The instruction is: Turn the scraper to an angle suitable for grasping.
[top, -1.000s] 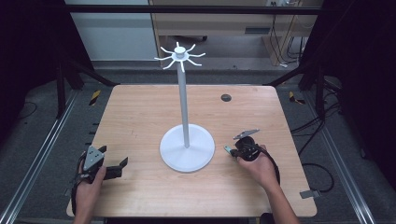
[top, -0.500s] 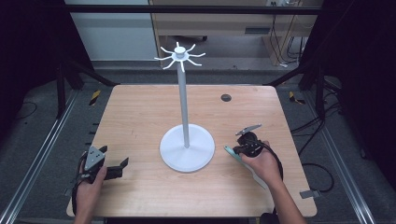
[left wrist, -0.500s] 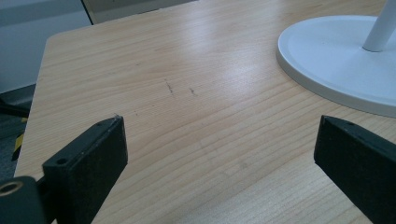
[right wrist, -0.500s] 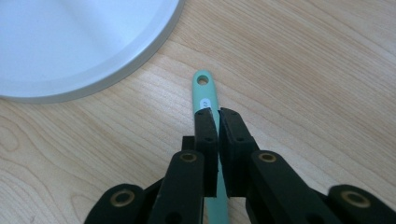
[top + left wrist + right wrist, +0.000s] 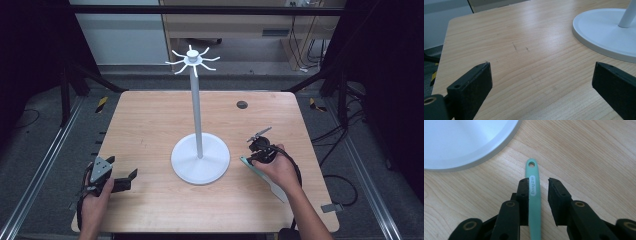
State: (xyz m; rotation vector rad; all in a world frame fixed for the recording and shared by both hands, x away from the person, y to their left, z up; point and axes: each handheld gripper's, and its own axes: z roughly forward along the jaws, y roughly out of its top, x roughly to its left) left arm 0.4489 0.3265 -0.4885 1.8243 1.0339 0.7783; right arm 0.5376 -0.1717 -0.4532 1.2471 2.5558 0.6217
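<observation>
In the lower left of the high view, the person's left hand holds the left gripper low over the wooden counter, near its front left corner. In the left gripper view its fingers stand wide apart, one at the lower left and one at the lower right of the frame, with only bare wood between them. The rim of the stand's white round base shows in the upper right of that view, apart from the fingers.

In the lower right of the high view, the right hand holds the right gripper just to the right of the white base. A mint-green utensil handle lies flat on the counter under this hand and runs toward the lower right of the frame. In the right gripper view the handle lies between the two fingers. The gap is narrow; the left finger seems to touch the handle, and the right one is a little apart from it. The handle's end has a small round hole and points toward the base, near it but not touching.

From the middle of the base a thin white pole rises upright. At its top sits a ring of small curved hooks. Beyond the pole, near the far edge of the counter, there is a small dark round thing; I cannot tell what it is.
</observation>
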